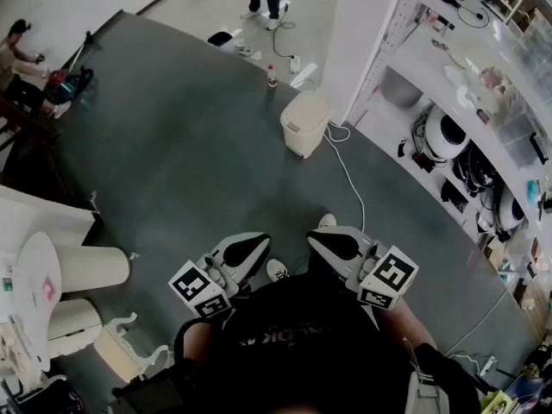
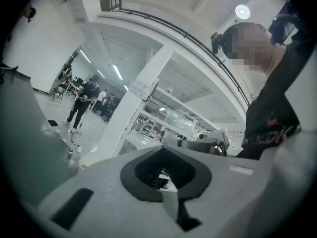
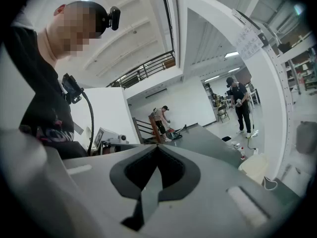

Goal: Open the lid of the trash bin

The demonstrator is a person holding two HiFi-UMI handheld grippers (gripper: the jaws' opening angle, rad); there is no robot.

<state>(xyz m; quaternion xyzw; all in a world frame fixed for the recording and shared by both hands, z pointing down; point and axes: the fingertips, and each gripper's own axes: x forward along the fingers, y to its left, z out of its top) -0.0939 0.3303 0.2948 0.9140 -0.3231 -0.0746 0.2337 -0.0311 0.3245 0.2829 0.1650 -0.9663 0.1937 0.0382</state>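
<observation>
- The trash bin (image 1: pixel 304 123) is cream-coloured and boxy with rounded corners; its lid lies flat and closed on top
- A small square mark shows on the side turned toward me
- It stands on the grey floor (image 1: pixel 172 153) just beside the foot of a white pillar (image 1: pixel 371 33), well ahead of both my hand-held grippers
- I count one bin, one white cable (image 1: pixel 348 172) trailing past its right side, and one small red-capped bottle (image 1: pixel 272 76) beyond it
- The bin stands upright, its long axis vertical and the lid facing up
- My left hand-held gripper (image 1: pixel 250 248) is closed, jaws together on nothing
- My right hand-held gripper (image 1: pixel 332 242) is also closed and empty; both sit close in front of my body, apart from the bin
</observation>
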